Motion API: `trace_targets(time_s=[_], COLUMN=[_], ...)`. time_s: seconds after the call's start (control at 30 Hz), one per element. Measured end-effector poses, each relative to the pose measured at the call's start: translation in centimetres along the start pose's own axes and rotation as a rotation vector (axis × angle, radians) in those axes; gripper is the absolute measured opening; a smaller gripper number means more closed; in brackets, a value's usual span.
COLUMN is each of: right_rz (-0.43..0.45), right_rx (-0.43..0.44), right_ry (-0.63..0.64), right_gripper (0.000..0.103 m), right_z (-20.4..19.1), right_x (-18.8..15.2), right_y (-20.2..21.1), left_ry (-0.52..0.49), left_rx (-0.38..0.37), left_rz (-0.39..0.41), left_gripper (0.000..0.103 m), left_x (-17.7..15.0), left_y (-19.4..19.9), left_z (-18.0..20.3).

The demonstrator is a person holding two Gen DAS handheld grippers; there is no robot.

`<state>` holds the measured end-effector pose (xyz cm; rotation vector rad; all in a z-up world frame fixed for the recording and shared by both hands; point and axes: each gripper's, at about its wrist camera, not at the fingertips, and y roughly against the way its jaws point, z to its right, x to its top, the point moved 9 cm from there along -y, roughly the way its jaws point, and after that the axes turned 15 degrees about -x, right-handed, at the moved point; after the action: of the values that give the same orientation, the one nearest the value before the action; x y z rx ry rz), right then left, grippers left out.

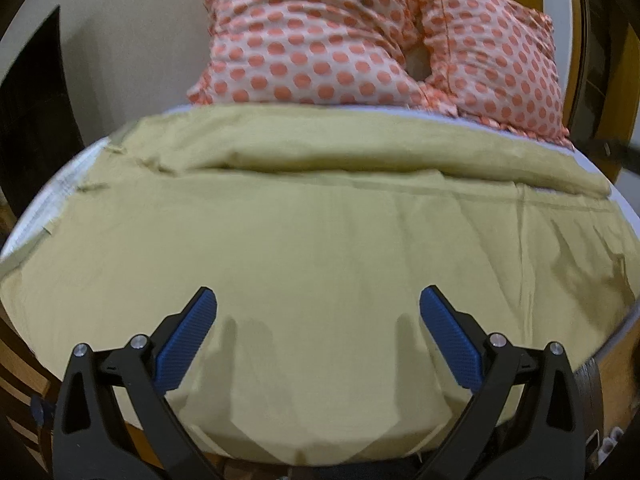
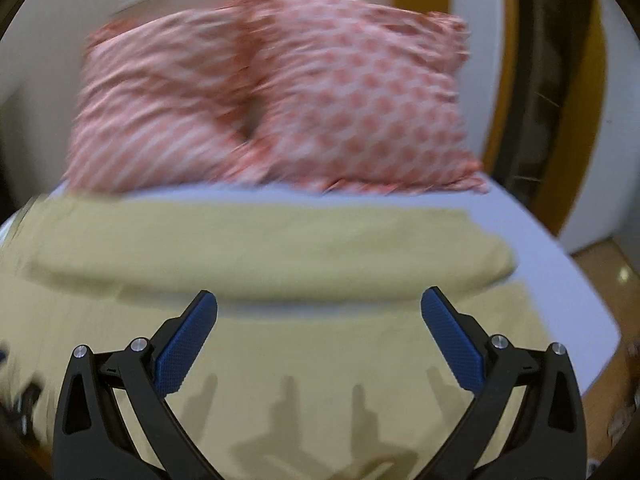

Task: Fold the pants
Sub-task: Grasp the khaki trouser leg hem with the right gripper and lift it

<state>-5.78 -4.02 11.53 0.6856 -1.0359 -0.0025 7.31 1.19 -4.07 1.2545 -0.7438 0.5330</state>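
Khaki pants (image 1: 320,240) lie spread on the bed (image 2: 560,280), just in front of the polka-dot pillows (image 1: 360,40). Left hand-held gripper (image 1: 318,300) and right hand-held gripper (image 2: 319,302) hover wide open, empty. Best pinch both near-edge corners evenly, then lift together toward the pillows.

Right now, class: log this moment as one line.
left gripper: open, empty | right gripper: open, empty | khaki cotton pants: partly folded, flat
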Motion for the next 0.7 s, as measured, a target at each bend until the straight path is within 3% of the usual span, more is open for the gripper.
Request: trace_targets(time_s=[0.1,0.17,0.27,0.33,0.53,0.6,0.7], right_rz=[-0.124,-0.247,-0.407,-0.478,-0.599,-0.536,-0.454], right_rx=[-0.098,-0.165,-0.240,-0.289,-0.408,-0.424,-0.376], right_ry=[-0.098,-0.185,-0.293,-0.363,-0.413,-0.383,-0.367], right_gripper=[0.102,0.089,0.075,0.075,0.076,0.066,0.034], right_z=[3.0,4.7,6.5,7.3,7.4,7.4,7.7], right_x=[4.2,5.8,6.0,5.8,4.0,4.1,3.7], right_y=[-6.5,-11.8,-18.0,-21.2,-26.7,-26.5,-25.6], left_ry=[-0.009,-0.011,-0.022,-0.032,-0.052,-0.056,-0.048], left_rx=[0.002,0.003,-0.003,-0.001,-0.007,-0.010,-0.027], left_rz=[0.029,0.030,0.017,0.010,-0.014,-0.015,0.010], left_gripper=[0.101,0.101,0.101,0.101,0.101,0.101,0.101], left_x=[1.5,2.1,2.5,2.7,3.0,3.2,3.6], left_y=[0.5,0.3,-0.2,-0.7,-2.2,-2.4,-2.3], left_z=[0.0,0.0,0.0,0.0,-0.3,-0.4,-0.5])
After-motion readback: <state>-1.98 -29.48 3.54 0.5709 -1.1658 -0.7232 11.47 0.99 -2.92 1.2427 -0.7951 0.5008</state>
